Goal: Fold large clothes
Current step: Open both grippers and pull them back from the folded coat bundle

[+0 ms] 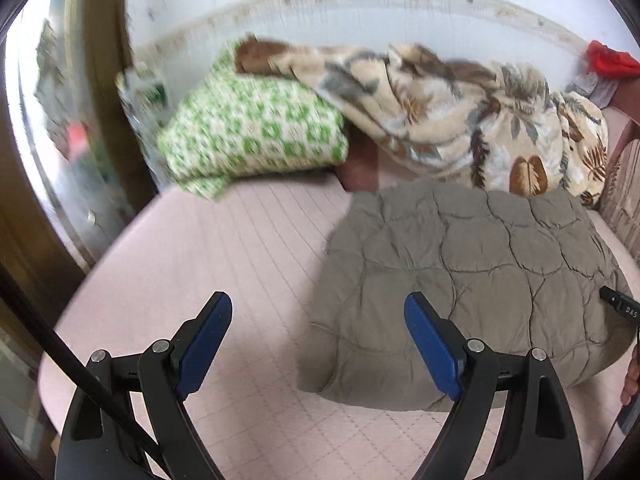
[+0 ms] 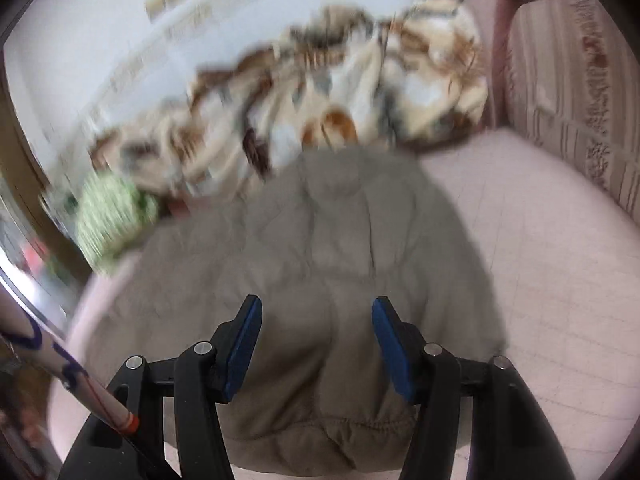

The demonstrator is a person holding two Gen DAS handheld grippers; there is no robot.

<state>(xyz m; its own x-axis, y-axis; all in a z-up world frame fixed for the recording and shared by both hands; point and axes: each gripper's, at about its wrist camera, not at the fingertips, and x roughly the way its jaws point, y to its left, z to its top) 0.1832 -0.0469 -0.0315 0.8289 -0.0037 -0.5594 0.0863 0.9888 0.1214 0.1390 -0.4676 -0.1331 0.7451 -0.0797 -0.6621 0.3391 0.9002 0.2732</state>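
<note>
A grey-brown quilted puffer jacket lies folded into a compact bundle on the pink bed sheet. My left gripper is open and empty, held above the sheet at the jacket's left edge. In the right wrist view the jacket fills the middle, with its gathered hem nearest the camera. My right gripper is open and empty, hovering over the jacket's near part. The right wrist view is blurred by motion.
A green-and-white checked blanket and a crumpled floral blanket lie at the back by the wall. A striped cushion stands at the bed's right end. A window frame runs along the left.
</note>
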